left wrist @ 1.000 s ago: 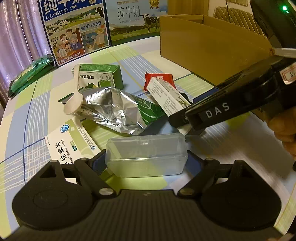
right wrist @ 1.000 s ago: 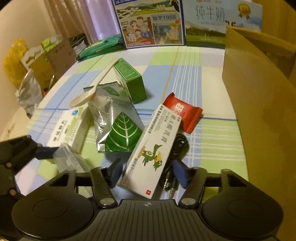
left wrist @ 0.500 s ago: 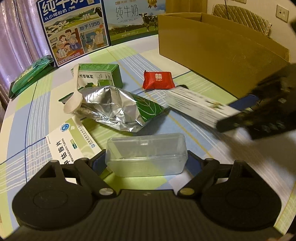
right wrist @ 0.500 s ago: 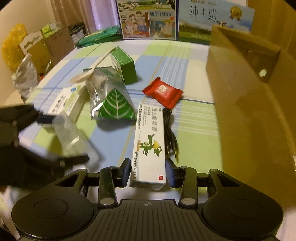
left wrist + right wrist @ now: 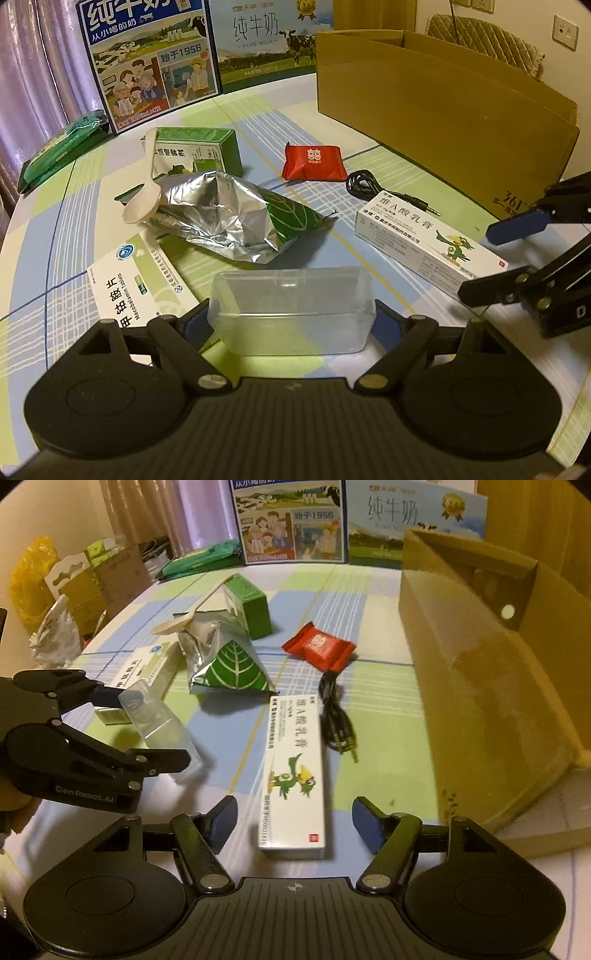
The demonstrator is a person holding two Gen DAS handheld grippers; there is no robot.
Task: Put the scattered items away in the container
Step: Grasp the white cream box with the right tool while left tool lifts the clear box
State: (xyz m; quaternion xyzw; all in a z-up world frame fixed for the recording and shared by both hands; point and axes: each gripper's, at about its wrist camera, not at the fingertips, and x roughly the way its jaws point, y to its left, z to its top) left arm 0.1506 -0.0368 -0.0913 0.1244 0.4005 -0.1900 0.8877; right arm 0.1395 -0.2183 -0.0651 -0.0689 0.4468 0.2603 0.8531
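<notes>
2 milk cartons point(image 5: 151, 62) point(image 5: 269, 40) upright at table's point(image 5: 37, 229) far edge, purple curtain point(image 5: 33, 74) behind, quilted chair point(image 5: 484, 40), wall sockets point(image 5: 565, 31), yellow bag point(image 5: 27, 579) off left

Right gripper point(image 5: 291, 821) fingers spread, straddling white ointment box point(image 5: 293, 775) on table.

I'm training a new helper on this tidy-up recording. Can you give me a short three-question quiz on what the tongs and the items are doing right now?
1. True or false: the left tongs are shut on the clear plastic case.
2. Which item lies between the open right tongs? A) red candy packet B) white ointment box C) spoon
3. Fill in: the black cable lies between the ointment box and the ______.

Key: 1 true; 2 B; 3 cardboard box.
</notes>
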